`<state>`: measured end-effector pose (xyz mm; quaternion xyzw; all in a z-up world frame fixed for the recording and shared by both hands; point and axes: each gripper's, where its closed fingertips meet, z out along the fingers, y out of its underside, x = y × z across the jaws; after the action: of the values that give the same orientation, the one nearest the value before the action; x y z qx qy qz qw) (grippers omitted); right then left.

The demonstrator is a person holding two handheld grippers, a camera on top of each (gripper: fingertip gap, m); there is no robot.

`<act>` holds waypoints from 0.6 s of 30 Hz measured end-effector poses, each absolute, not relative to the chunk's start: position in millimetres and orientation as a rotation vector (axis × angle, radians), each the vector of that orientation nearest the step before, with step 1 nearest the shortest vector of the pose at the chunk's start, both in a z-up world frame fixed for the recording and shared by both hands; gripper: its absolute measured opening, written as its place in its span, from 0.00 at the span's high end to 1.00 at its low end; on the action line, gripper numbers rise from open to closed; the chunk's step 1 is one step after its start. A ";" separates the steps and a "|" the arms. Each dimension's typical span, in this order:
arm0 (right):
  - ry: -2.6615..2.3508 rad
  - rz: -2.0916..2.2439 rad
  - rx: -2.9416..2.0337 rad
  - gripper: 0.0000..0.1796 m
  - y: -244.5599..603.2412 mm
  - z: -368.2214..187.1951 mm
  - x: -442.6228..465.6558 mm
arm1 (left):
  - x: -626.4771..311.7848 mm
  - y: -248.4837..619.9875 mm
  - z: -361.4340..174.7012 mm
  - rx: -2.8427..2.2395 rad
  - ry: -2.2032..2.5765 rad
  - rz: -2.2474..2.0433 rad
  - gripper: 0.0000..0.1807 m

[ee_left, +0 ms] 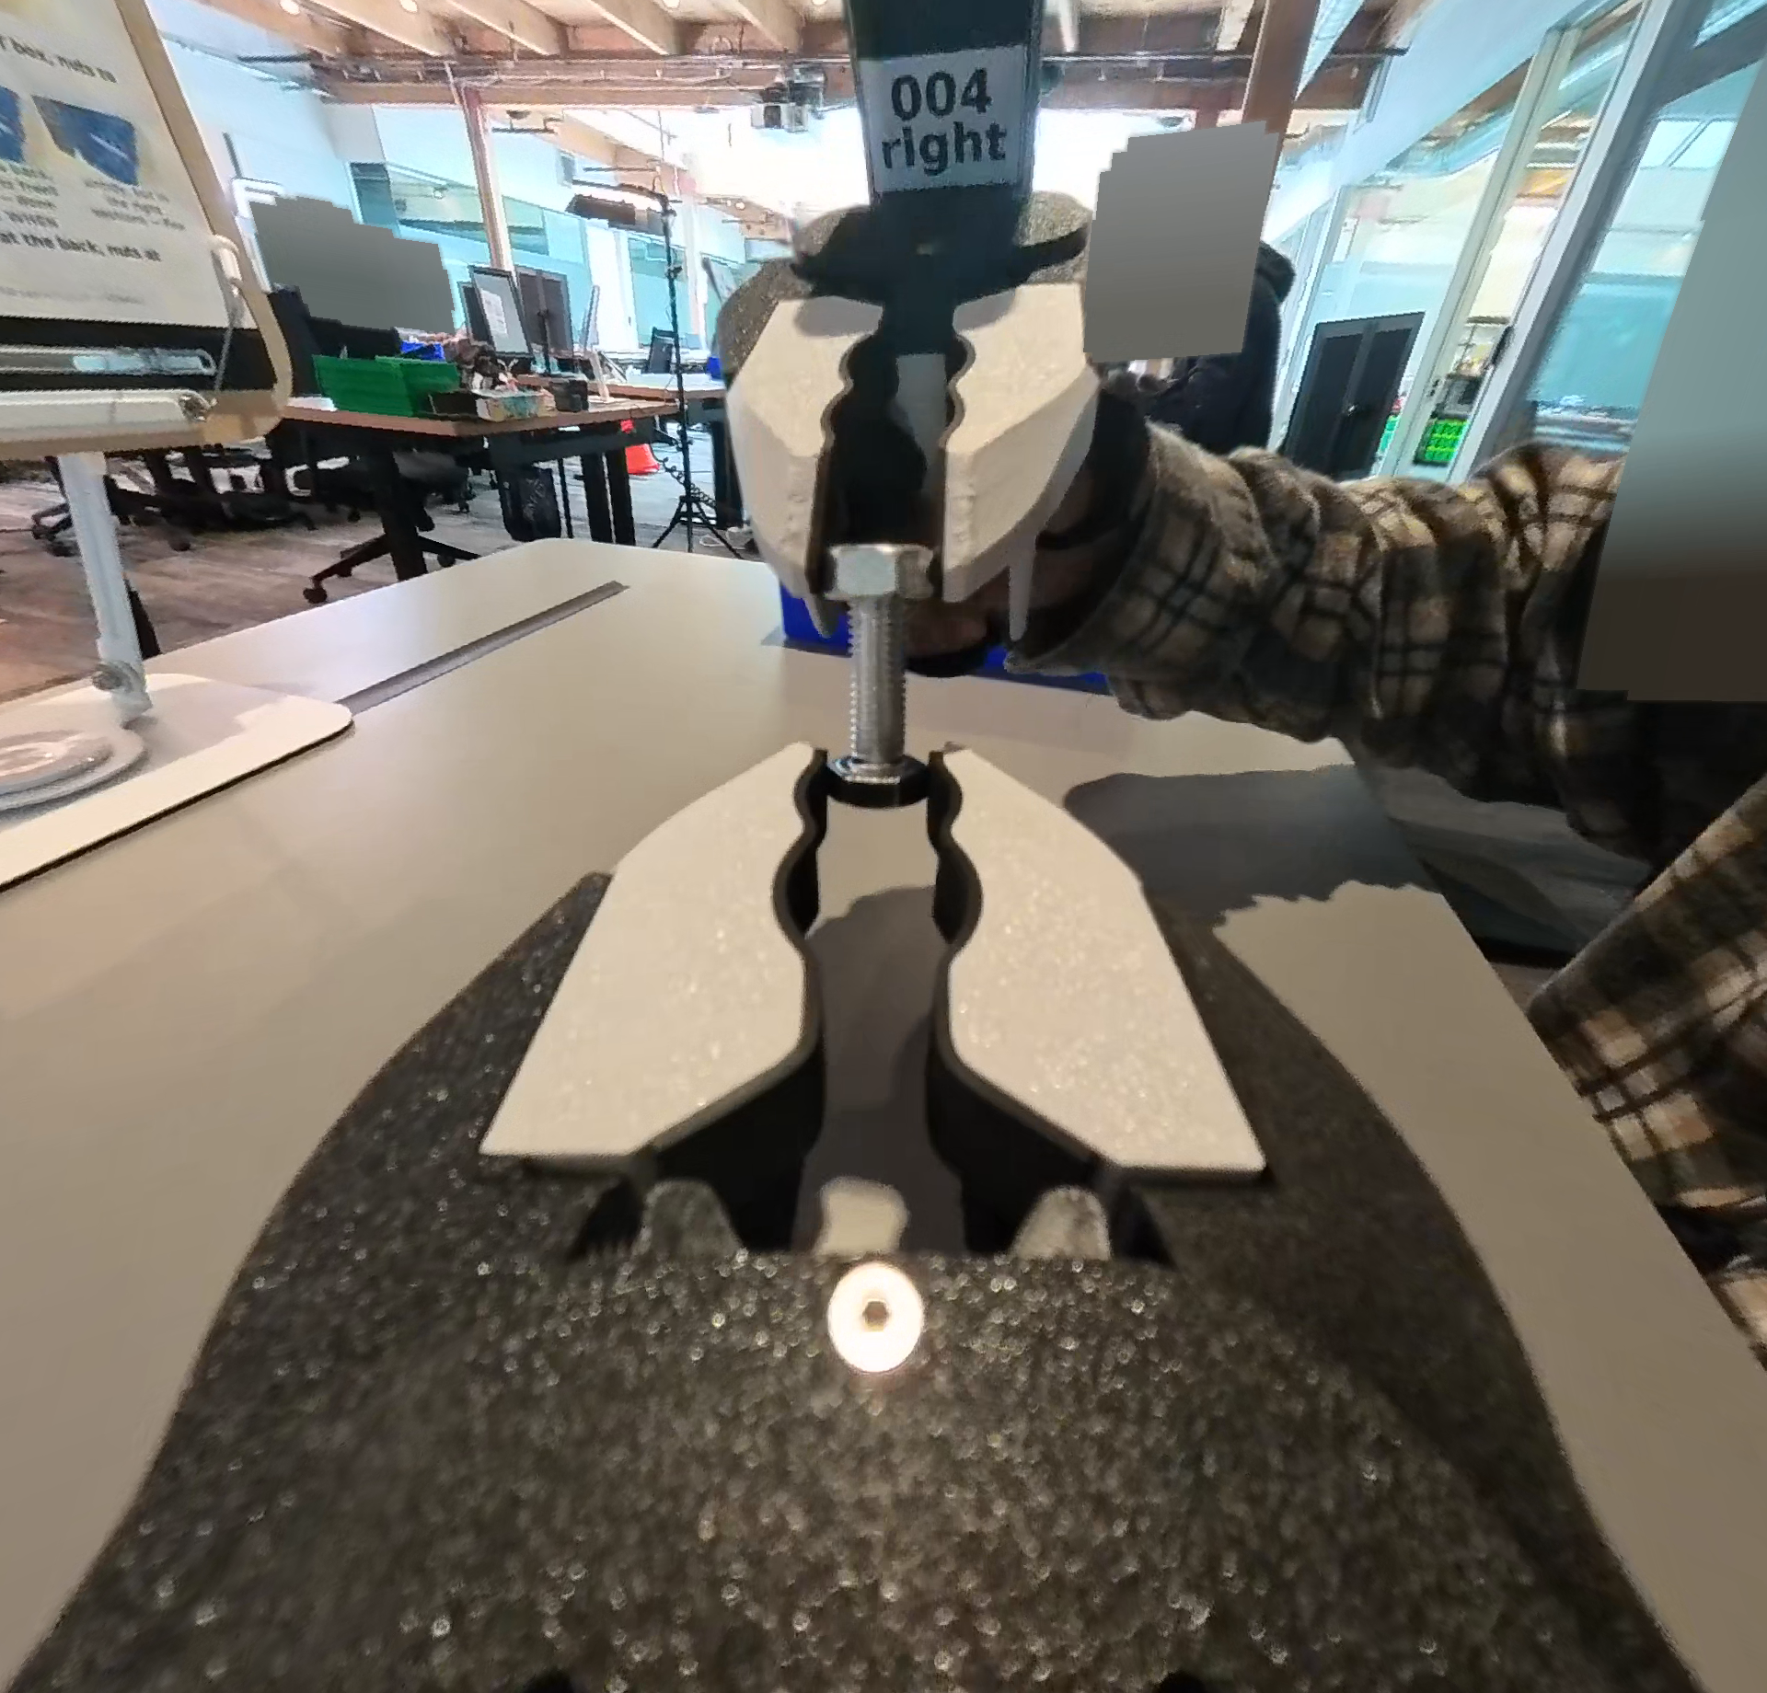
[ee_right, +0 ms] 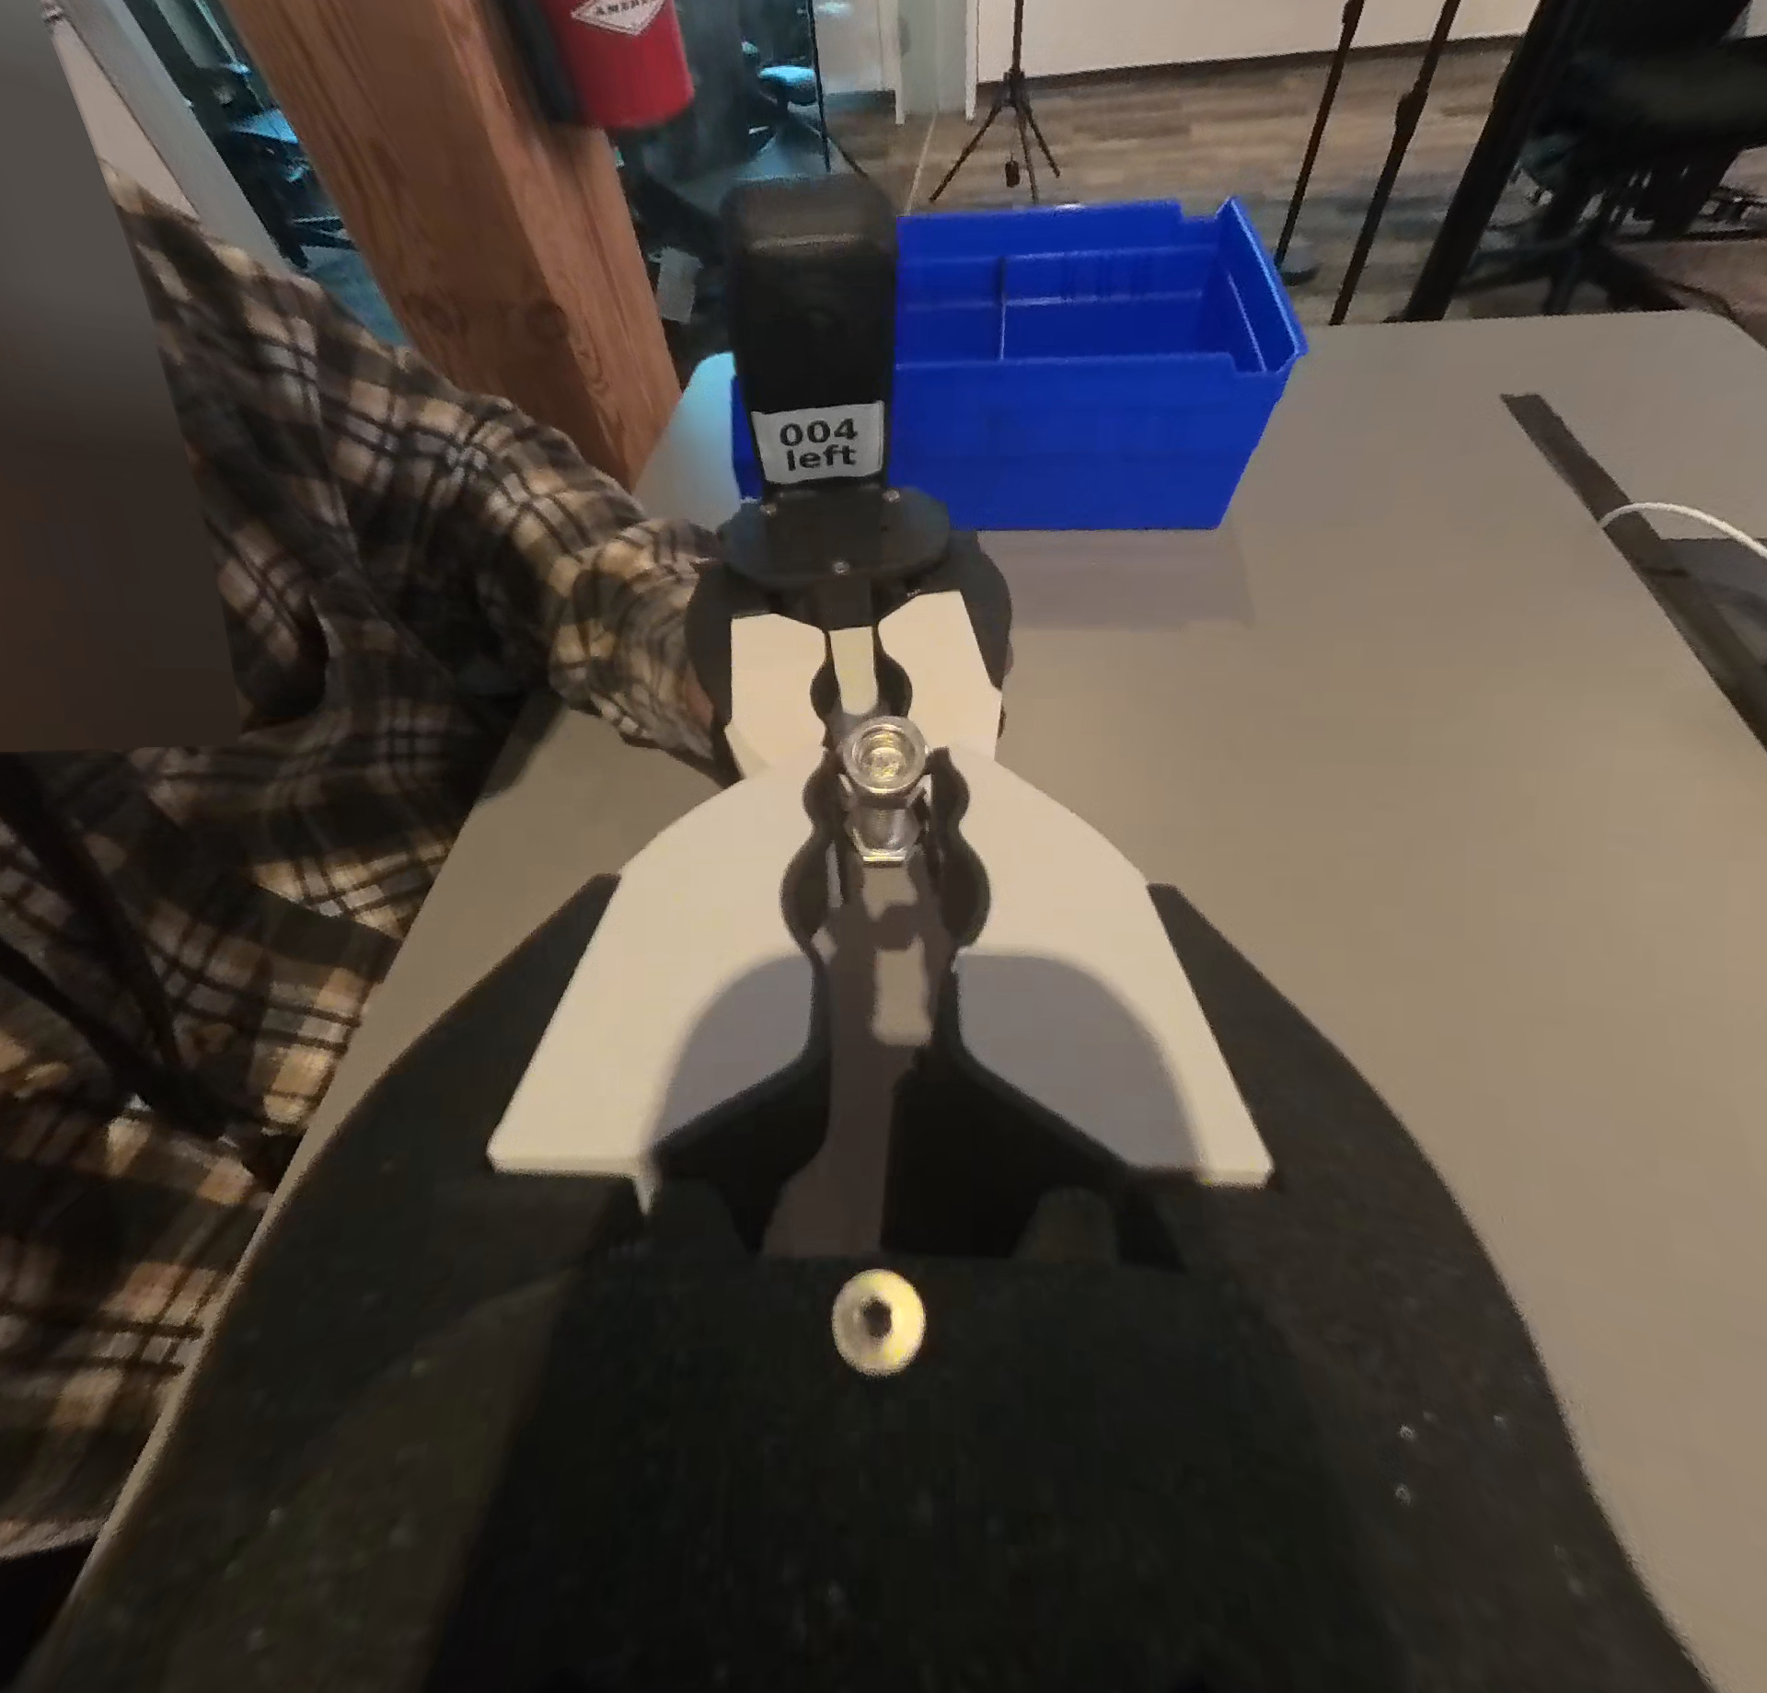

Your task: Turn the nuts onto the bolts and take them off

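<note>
A silver bolt (ee_left: 878,682) stands upright above the grey table (ee_left: 478,882), head up. My right gripper (ee_left: 880,586) comes down from above and is shut on the bolt's hex head (ee_left: 880,569). My left gripper (ee_left: 875,772) reaches in level and is shut on a silver nut (ee_left: 875,768) at the bolt's lower end. In the right wrist view my right gripper (ee_right: 880,772) clamps the bolt head (ee_right: 880,760), with the nut (ee_right: 884,849) just below it. The left gripper's fingers (ee_right: 956,672) show beyond, their tips hidden.
A blue divided bin (ee_right: 1052,443) stands on the table behind the left gripper. A white stand base (ee_left: 191,758) with an instruction sheet sits at the left. Plaid sleeves (ee_left: 1339,615) hold both grippers. A dark slot (ee_left: 478,653) runs across the table top. My two grippers' fingertips are within a few centimetres of each other.
</note>
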<state>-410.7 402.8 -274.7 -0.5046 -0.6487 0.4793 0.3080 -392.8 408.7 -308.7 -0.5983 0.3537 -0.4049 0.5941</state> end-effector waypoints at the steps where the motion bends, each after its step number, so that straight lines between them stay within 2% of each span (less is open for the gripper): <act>1: -1.712 1.269 -1.332 0.90 402.7 -274.2 -410.8 | -393.0 409.0 -308.5 -1.391 0.822 -0.933 0.90; 18: -1.715 1.223 -1.336 0.90 406.3 -275.5 -411.0 | -394.2 414.0 -311.4 -1.425 0.818 -0.894 0.89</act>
<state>-411.0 406.3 -275.5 -0.5078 -0.6518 0.4649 0.3180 -394.2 414.0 -311.4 -0.6132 0.3520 -0.3846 0.5935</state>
